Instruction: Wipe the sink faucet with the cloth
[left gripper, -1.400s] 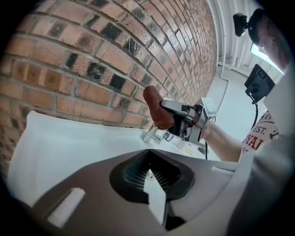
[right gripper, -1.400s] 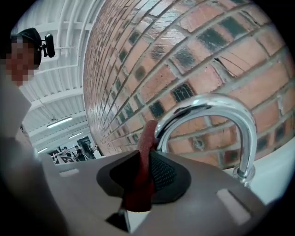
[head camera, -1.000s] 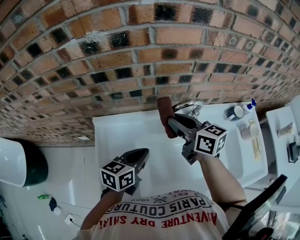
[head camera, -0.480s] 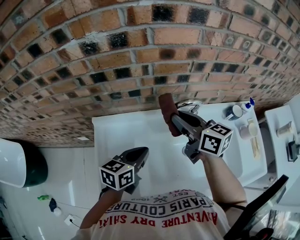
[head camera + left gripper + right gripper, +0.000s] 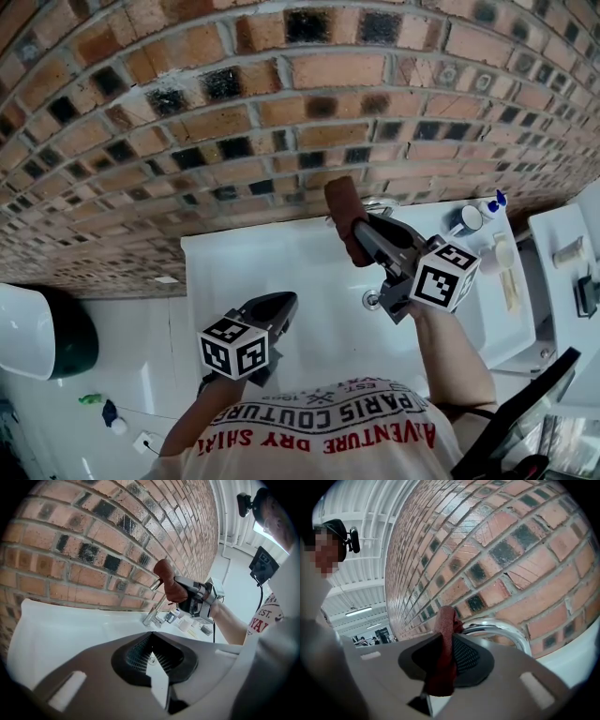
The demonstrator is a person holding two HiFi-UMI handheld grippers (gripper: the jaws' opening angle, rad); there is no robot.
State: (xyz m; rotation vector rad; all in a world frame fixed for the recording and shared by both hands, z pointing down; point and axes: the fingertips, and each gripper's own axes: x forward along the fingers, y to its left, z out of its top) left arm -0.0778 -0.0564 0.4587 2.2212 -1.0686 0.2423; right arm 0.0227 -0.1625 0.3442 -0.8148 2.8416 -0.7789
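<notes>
My right gripper (image 5: 361, 232) is shut on a red-brown cloth (image 5: 343, 216) and holds it against the chrome faucet (image 5: 380, 206) at the back of the white sink (image 5: 281, 272). In the right gripper view the cloth (image 5: 445, 648) stands pinched between the jaws, touching the curved spout (image 5: 501, 629). The left gripper view shows the cloth (image 5: 168, 579) on top of the faucet (image 5: 157, 610), which rises from the sink's back ledge. My left gripper (image 5: 279, 311) hovers over the basin's front, shut with nothing in it.
A brick wall (image 5: 281, 112) rises right behind the faucet. A cup (image 5: 472, 223), a pump bottle (image 5: 497, 206) and small toiletries stand on the ledge to the right. A drain (image 5: 372, 300) lies in the basin. A white and green bin (image 5: 37, 333) is on the left.
The right gripper has carried the cloth a little to the right and further back along the faucet. The left gripper has stayed in place.
</notes>
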